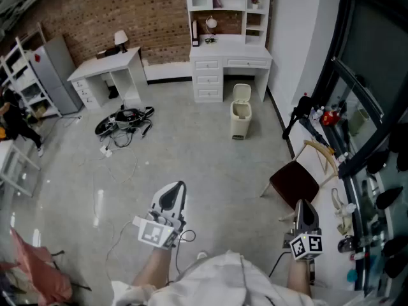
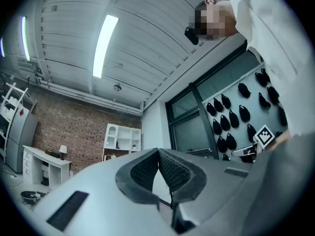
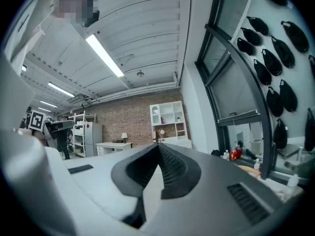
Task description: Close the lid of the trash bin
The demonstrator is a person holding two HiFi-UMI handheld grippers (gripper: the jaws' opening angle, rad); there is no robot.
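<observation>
**Bin lid up, both grippers clenched and empty**

A grey floor (image 1: 197,152) fills the head view, with a brick wall (image 1: 127,11) across the far side at twelve o'clock. A white desk with shelves (image 1: 229,59) stands against that wall, and a smaller white desk (image 1: 105,69) sits at about ten o'clock. A dark red chair (image 1: 293,182) is at four o'clock, and a tangle of black cables (image 1: 124,120) lies on the floor at nine to ten o'clock.

The cream trash bin (image 1: 240,116) stands on the floor just in front of the shelved desk's right end, its lid (image 1: 241,93) raised upright.

The bin is at one o'clock from the left gripper (image 1: 178,187) and eleven o'clock from the right gripper (image 1: 303,204), well apart from both. Each gripper's jaws are pressed together with nothing between them.
</observation>
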